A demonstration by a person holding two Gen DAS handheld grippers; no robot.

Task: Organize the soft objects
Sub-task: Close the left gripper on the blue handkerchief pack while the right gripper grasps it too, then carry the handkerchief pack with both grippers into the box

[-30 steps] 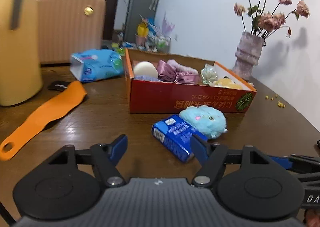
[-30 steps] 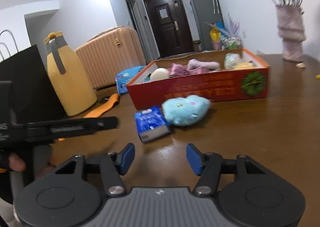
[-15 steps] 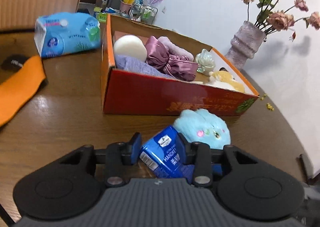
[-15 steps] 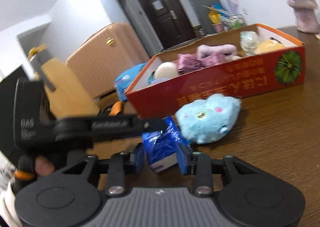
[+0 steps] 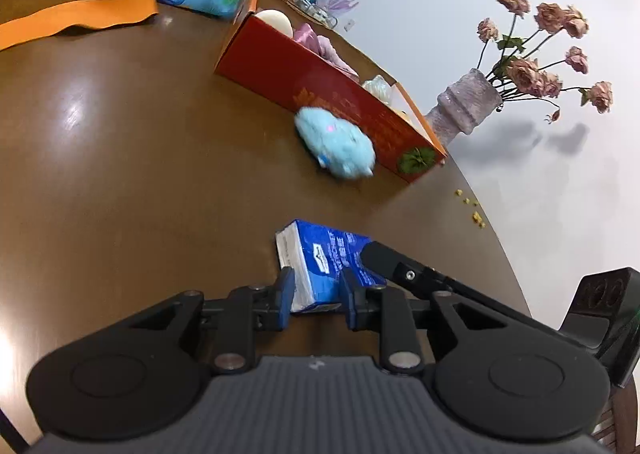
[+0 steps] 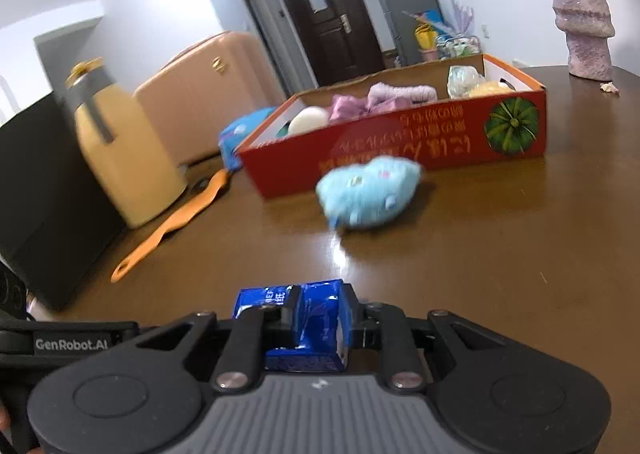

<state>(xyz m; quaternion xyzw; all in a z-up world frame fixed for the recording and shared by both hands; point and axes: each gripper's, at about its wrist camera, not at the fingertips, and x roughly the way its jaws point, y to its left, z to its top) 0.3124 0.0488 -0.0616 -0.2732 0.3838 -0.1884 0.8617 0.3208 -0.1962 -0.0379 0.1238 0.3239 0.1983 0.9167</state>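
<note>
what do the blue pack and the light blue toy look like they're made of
Blue tissue pack: thin glossy plastic film, seemingly; it creases and glints between the closing gripper pads. Light blue toy: fuzzy plush, probably synthetic, with a soft blurred outline.

Both wrist fisheyes sit low over the table (image 5: 120, 158), close behind their own fingers, left view rolled; both share the red box (image 6: 400, 146) and blue plush (image 5: 336, 144) mid-frame.

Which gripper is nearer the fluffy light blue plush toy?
Neither clearly: left gripper and right gripper both clamp the blue tissue pack, fingers closing on it, well short of the fluffy light blue plush toy.
</note>
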